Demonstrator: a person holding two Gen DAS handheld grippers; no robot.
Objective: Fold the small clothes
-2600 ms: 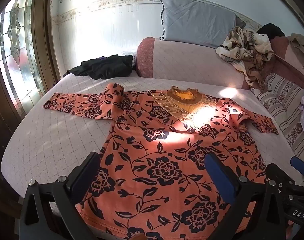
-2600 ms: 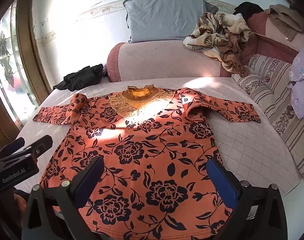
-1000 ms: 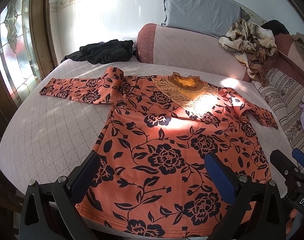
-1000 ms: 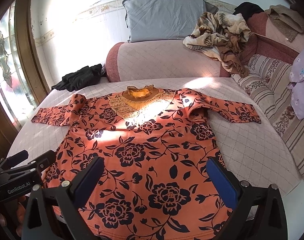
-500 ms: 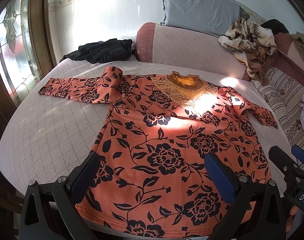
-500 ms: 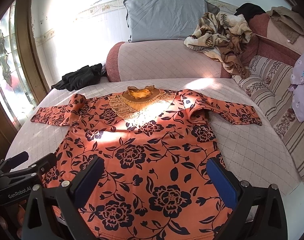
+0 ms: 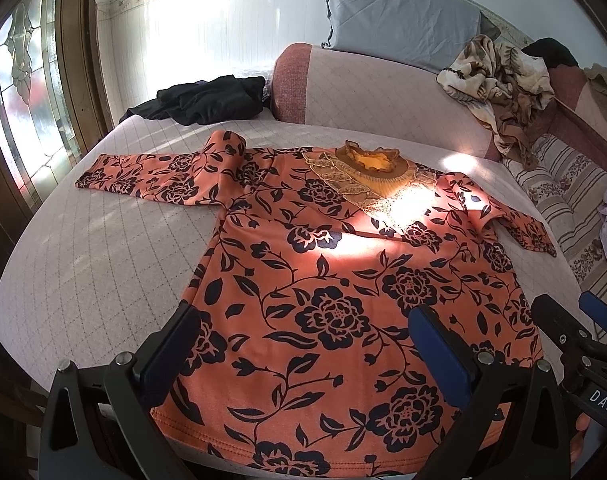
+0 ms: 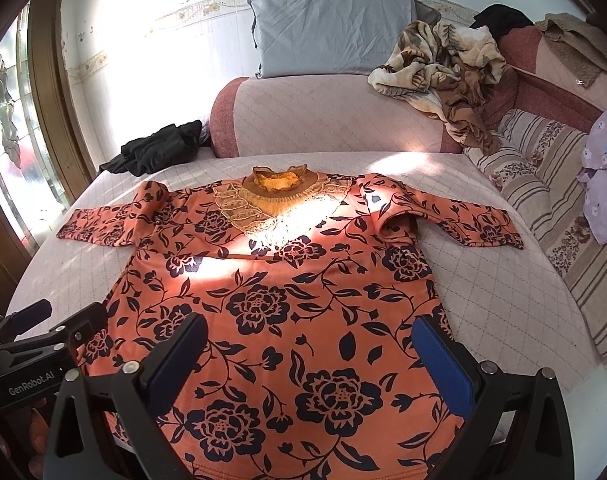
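Observation:
An orange top with black flowers [image 7: 335, 280] lies flat, face up, on the pink quilted bed [image 7: 95, 264], sleeves spread to both sides, gold collar at the far end. It also shows in the right wrist view [image 8: 287, 292]. My left gripper [image 7: 303, 344] is open and empty, above the hem on the left part. My right gripper [image 8: 309, 354] is open and empty, above the hem on the right part. Each gripper shows at the edge of the other's view.
A black garment [image 7: 207, 98] lies at the bed's far left corner. A pink bolster [image 8: 335, 116] with a grey pillow [image 8: 331, 28] and a brown patterned blanket [image 8: 443, 64] stand behind. Striped cushions [image 8: 543, 184] line the right side. A window [image 7: 19, 92] is at left.
Both grippers have shifted slightly over the hem and stay open. The top has not moved.

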